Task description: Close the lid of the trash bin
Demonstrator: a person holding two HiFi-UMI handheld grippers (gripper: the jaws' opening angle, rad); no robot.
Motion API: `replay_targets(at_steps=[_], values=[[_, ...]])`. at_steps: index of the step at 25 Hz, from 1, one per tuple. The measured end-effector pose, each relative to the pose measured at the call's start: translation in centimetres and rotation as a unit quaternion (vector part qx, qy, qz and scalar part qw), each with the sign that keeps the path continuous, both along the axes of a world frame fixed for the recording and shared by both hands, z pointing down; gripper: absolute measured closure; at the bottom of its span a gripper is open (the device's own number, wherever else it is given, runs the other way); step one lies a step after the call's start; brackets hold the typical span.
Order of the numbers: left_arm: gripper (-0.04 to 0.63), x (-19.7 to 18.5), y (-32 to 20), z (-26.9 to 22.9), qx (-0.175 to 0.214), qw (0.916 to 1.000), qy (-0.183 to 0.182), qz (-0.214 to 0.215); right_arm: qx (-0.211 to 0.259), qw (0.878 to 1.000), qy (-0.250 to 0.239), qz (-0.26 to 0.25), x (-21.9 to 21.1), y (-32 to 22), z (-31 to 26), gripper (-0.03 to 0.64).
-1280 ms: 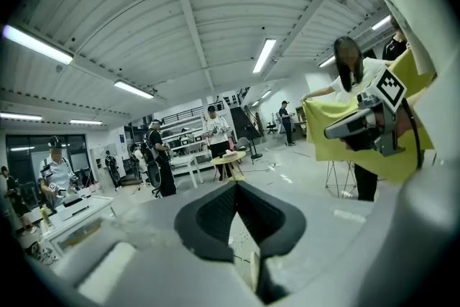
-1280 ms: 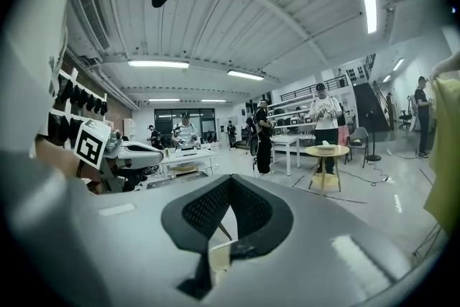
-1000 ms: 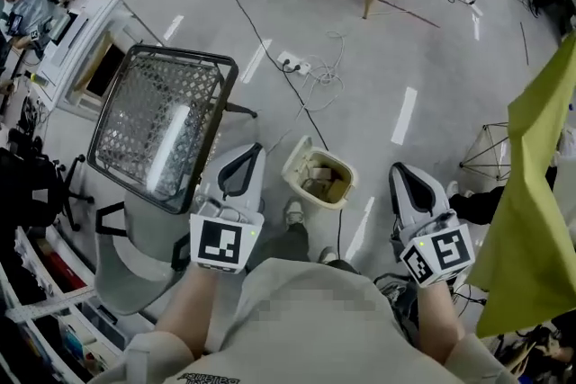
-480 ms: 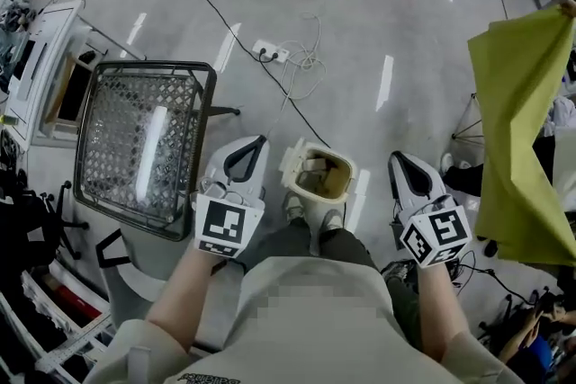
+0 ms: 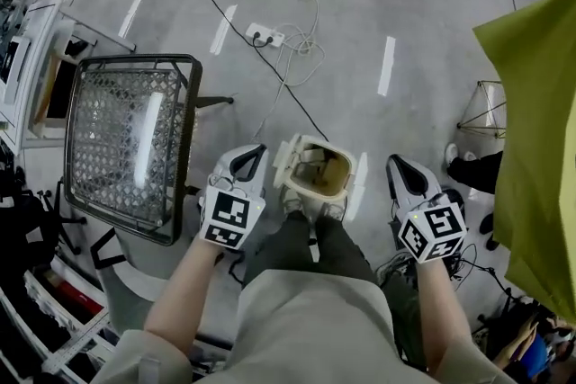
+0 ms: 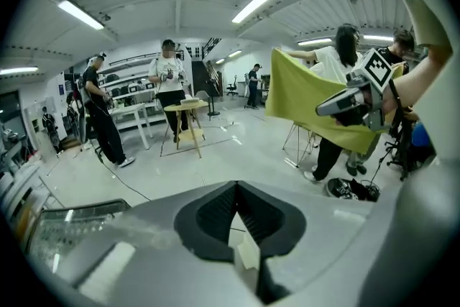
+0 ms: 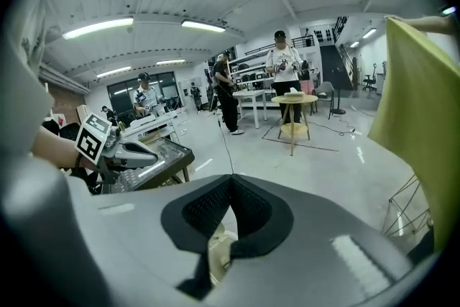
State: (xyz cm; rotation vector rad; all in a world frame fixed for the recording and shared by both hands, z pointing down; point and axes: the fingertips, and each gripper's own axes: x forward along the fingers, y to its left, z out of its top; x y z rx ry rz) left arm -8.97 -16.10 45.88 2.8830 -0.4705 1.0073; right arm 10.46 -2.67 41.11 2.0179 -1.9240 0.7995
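The cream trash bin [image 5: 319, 172] stands open on the floor just ahead of the person's shoes, with rubbish showing inside. A pale flap at its left rim looks like the lid [image 5: 283, 157], tipped back. My left gripper [image 5: 247, 159] hovers just left of the bin and my right gripper [image 5: 401, 172] a little further off to its right. Both are shut with nothing held. In the left gripper view the jaw tips meet at the left gripper [image 6: 236, 185], and a bit of the bin [image 6: 247, 259] shows below them. The right gripper [image 7: 231, 177] looks the same, over the bin [image 7: 218, 249].
A black mesh-topped cart [image 5: 126, 139] stands to the left, close to my left gripper. A power strip [image 5: 264, 36] and cables trail across the floor ahead. A yellow-green cloth [image 5: 533, 121] and a wire stand [image 5: 487, 109] are at the right. Several people stand further off.
The bin has come closer to the person's feet as the view swung forward and down. Both grippers stayed shut on either side of it.
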Motion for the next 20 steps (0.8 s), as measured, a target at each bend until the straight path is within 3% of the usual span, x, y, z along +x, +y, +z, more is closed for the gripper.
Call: replay_targets(at_steps=[10, 16, 20], values=[[0.594, 0.3, 0.6, 14.3, -0.094, 0.9923, -0.079, -0.016, -0.064, 0.997, -0.046, -0.016, 1.2, -1.1, 12.6, 0.614], [0.594, 0.0, 2.2, 22.3, -0.173, 0.9763, -0.129, -0.021, -0.094, 0.993, -0.069, -0.021, 0.9, -0.7, 18.8, 0.614], [0.594, 0.6, 3.7, 25.4, -0.205, 0.9684, -0.141, -0.016, -0.112, 0.99, -0.082, -0.015, 1.5, 0.1, 22.3, 0.614]])
